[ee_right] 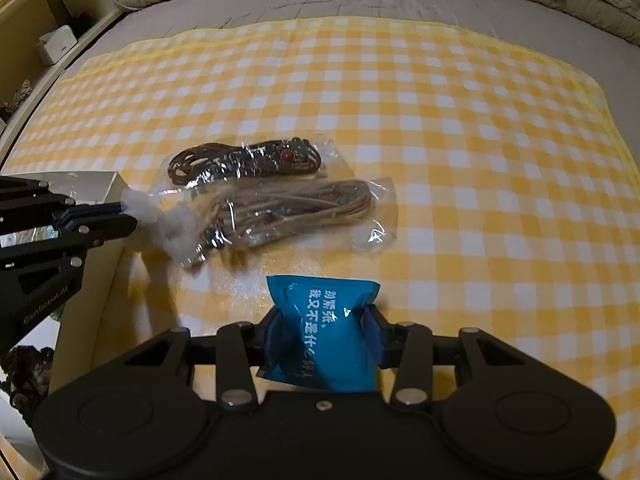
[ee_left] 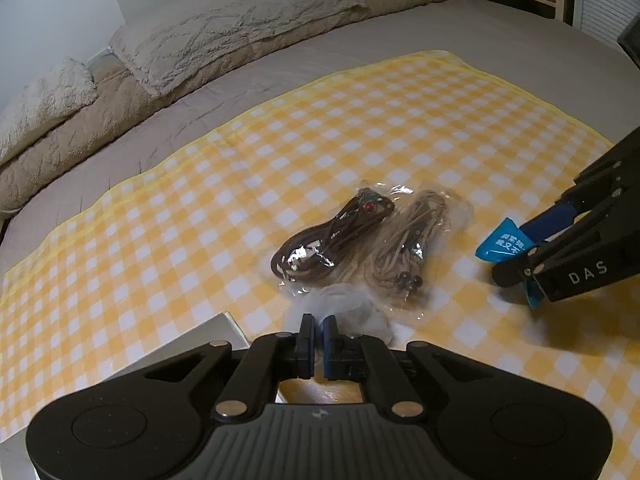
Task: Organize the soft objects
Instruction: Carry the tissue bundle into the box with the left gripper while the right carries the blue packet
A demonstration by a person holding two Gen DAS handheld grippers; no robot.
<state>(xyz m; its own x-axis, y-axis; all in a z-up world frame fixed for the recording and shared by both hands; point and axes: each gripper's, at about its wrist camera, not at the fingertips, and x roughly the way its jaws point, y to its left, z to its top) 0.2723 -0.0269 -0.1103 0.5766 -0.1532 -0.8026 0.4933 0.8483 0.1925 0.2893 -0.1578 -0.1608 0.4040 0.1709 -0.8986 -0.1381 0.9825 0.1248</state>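
My left gripper (ee_left: pixel 318 324) is shut on a soft translucent white wad (ee_left: pixel 352 304), seen also in the right wrist view (ee_right: pixel 160 216) beside the left gripper (ee_right: pixel 124 214). My right gripper (ee_right: pixel 324 320) is shut on a blue packet with white writing (ee_right: pixel 324 328), also visible in the left wrist view (ee_left: pixel 504 246) with the right gripper (ee_left: pixel 516 268). Two clear bags lie side by side on the yellow checked cloth (ee_right: pixel 440 120): one with dark brown cord (ee_right: pixel 248 162) (ee_left: pixel 328 240), one with tan cord (ee_right: pixel 292 208) (ee_left: pixel 412 248).
A white box (ee_left: pixel 180 356) (ee_right: pixel 88 184) stands at the left gripper's side on the cloth. The cloth covers a grey bed (ee_left: pixel 360 52) with fuzzy beige pillows (ee_left: pixel 224 32) at its head. Shelving (ee_right: pixel 48 40) runs along the bed's far left edge.
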